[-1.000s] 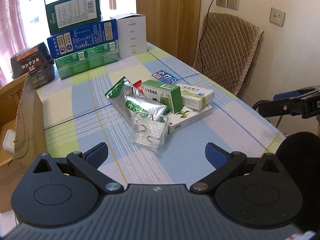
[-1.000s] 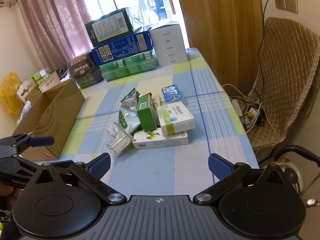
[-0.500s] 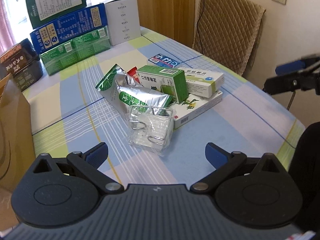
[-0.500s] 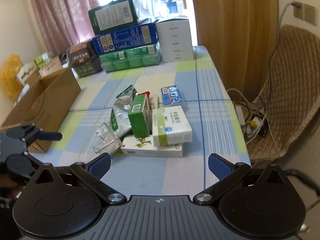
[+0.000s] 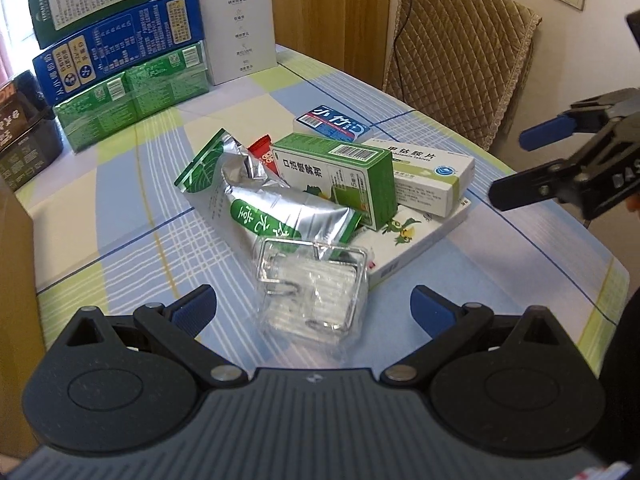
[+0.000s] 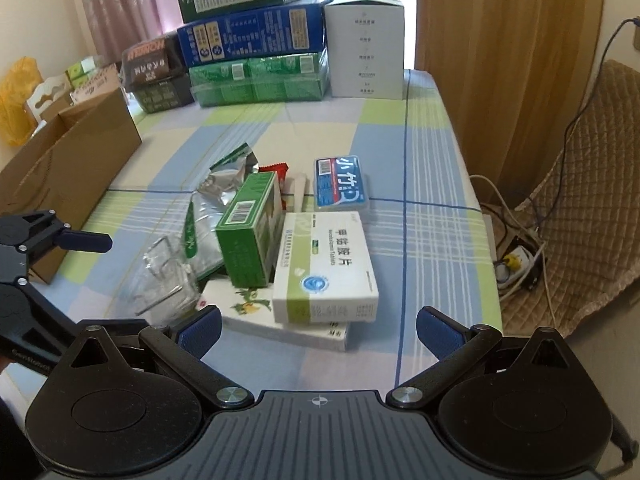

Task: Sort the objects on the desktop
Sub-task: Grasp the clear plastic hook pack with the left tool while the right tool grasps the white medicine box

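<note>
A pile of small items lies mid-table: a clear plastic pack (image 5: 316,284) nearest my left gripper, a silver-green foil pouch (image 5: 256,200), a green box (image 5: 340,176), a white-green medicine box (image 6: 326,268) on a flat white box (image 6: 256,312), a blue-white flat case (image 6: 340,184) and a red sachet (image 5: 262,152). My left gripper (image 5: 314,310) is open and empty, low over the table with the clear pack between its fingertips' line. My right gripper (image 6: 318,330) is open and empty, just before the white-green box.
Large stacked boxes (image 6: 252,36) and a white carton (image 6: 366,52) stand at the table's far end. An open cardboard box (image 6: 68,160) sits off the table's left side. A quilted chair (image 5: 460,52) and floor cables (image 6: 516,256) are to the right.
Both grippers have moved forward and lower toward the pile; the clear pack and the white-green box now appear much closer. Nothing was grasped.
</note>
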Demonstrator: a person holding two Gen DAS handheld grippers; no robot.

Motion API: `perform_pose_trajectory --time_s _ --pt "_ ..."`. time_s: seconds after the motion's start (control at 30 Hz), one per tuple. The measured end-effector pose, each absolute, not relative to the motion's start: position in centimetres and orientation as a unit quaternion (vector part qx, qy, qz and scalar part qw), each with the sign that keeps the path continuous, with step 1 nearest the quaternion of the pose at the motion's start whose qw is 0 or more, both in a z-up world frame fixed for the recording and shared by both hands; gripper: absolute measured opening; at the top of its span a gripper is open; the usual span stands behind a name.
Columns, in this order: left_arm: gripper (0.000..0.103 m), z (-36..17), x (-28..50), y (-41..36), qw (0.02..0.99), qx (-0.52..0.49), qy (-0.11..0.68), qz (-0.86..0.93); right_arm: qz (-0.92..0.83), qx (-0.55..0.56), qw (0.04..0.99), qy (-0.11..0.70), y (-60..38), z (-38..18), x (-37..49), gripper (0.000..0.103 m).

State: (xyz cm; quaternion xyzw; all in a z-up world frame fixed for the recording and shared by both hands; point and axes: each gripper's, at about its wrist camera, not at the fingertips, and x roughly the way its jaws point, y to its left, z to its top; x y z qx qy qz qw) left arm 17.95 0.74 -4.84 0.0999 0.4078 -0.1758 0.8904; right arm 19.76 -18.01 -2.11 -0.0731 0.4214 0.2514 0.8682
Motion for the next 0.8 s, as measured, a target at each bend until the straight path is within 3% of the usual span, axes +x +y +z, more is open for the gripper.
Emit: perform_pose_trajectory --time_s 0.27,0.53,0.73,0.8 --pt "0.101 -6.0 19.7 0.5 0.885 0.108 0.409 -0.194 0.261 -0.090 0.854 0.440 -17.0 -4.1 21.6 0.101" --pt "0.093 -7.0 20.9 0.7 0.882 0.102 0.410 -0.210 0.262 -0.091 0.851 0.445 -16.4 -5.2 22.9 0.095" --pt "0.077 -7.3 21.4 0.7 0.879 0.088 0.417 -0.213 0.261 -0.084 0.849 0.451 -16.0 -5.9 23.5 0.086" --pt "0.076 -7.4 21.5 0.7 0.878 0.086 0.419 -0.214 0.258 -0.084 0.849 0.453 -15.8 -6.1 23.6 0.083"
